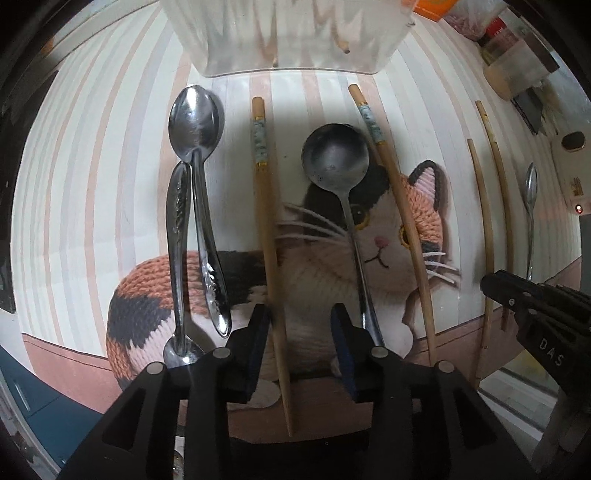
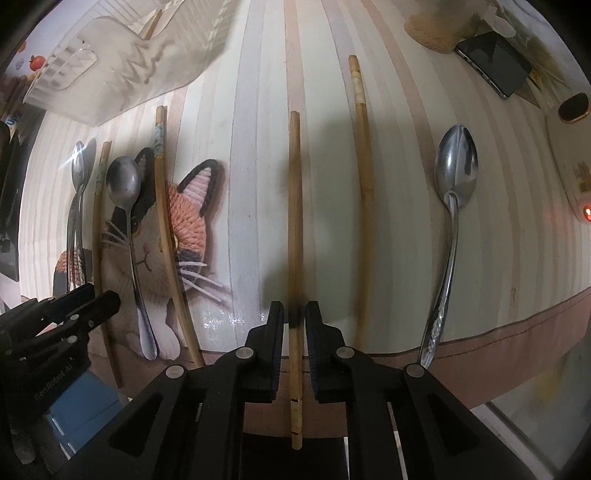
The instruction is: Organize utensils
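My left gripper (image 1: 300, 325) is open, its fingers either side of a patterned chopstick (image 1: 266, 221) lying on the cat-print mat (image 1: 110, 184). Two steel spoons (image 1: 194, 206) lie left of it, a round spoon (image 1: 335, 155) and a second patterned chopstick (image 1: 397, 206) right of it. My right gripper (image 2: 294, 321) is shut on a plain bamboo chopstick (image 2: 294, 206). Another plain chopstick (image 2: 364, 199) and a steel spoon (image 2: 454, 177) lie to its right. A translucent plastic container (image 1: 291, 37) stands at the far end of the mat and shows at the upper left of the right wrist view (image 2: 122, 66).
A phone (image 2: 495, 62) and a jar (image 2: 439, 29) sit at the far right of the table. A white device with a red light (image 2: 585, 212) lies at the right edge. The mat's brown front border (image 2: 480, 354) marks the near table edge.
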`<state>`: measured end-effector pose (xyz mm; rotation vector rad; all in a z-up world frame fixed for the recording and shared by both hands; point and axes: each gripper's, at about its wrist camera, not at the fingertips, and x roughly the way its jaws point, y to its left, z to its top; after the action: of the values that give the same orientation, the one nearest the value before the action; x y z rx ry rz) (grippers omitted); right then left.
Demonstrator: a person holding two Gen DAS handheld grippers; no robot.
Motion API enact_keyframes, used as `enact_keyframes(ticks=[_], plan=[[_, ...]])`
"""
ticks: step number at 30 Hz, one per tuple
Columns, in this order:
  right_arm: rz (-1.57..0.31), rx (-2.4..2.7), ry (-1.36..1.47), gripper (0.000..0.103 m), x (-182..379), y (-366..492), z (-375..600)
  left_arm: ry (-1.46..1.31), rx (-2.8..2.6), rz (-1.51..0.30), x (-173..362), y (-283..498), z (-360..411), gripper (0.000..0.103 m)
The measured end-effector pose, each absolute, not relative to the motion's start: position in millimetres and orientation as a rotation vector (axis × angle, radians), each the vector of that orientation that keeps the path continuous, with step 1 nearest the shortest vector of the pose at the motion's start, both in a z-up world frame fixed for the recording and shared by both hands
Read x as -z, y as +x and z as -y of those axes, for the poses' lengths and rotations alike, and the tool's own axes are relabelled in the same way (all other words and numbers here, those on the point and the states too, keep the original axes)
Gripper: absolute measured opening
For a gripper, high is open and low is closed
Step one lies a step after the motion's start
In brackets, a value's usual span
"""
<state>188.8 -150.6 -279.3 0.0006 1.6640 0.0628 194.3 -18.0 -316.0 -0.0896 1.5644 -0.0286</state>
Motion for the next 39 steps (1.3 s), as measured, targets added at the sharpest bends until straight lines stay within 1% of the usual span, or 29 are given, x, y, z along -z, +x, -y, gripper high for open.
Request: enact_keyframes(ticks=[1,2,3,4,8,12,18,22,28,31,33,35,39], plan=[[-1.663,-0.065,0.000,0.013,282,187,147,-0.089,0.023,-1.561,317,195,24,0.028],[-1.662,-0.067,-0.001,0.013,282,186,149,-0.088,0.020,-1.559,318,196,26,0.027],[-1.663,-0.060,0.005,0.011,282,196,144,-0.076,0.010,-1.553,318,194,30,0.020],[-1.660,-0.049,0.006,0.007,282,197,145,-0.057,-0.002,-1.543,317,190,36,0.004],[-1.654,-0.058,0.041,0.007,282,200,155,-0.066,-0.011,-1.522,309,172,31,0.004],[-1.636,-0.089,0.099,0.007,271,205,168,-0.082,-0.056,-1.476,286,161,18,0.004],[-1.573,-0.163,0.172,0.006,232,231,170,-0.173,-0.167,-1.385,241,146,-22,0.004],[-1.517,-0.227,0.227,0.007,198,263,163,-0.231,-0.227,-1.289,200,154,-54,0.004],[-1.402,-0.323,0.286,0.006,137,336,139,-0.272,-0.160,-1.118,122,215,-76,0.004],[-1.355,-0.350,0.287,0.006,121,381,122,-0.315,-0.068,-1.088,103,267,-70,0.004],[-1.369,-0.368,0.324,0.006,128,411,108,-0.340,-0.001,-1.110,102,304,-64,0.004],[-1.388,-0.360,0.326,0.006,141,440,97,-0.338,0.037,-1.150,114,340,-60,0.004],[-1.451,-0.330,0.321,0.006,179,475,81,-0.324,0.047,-1.256,159,394,-51,0.004]])
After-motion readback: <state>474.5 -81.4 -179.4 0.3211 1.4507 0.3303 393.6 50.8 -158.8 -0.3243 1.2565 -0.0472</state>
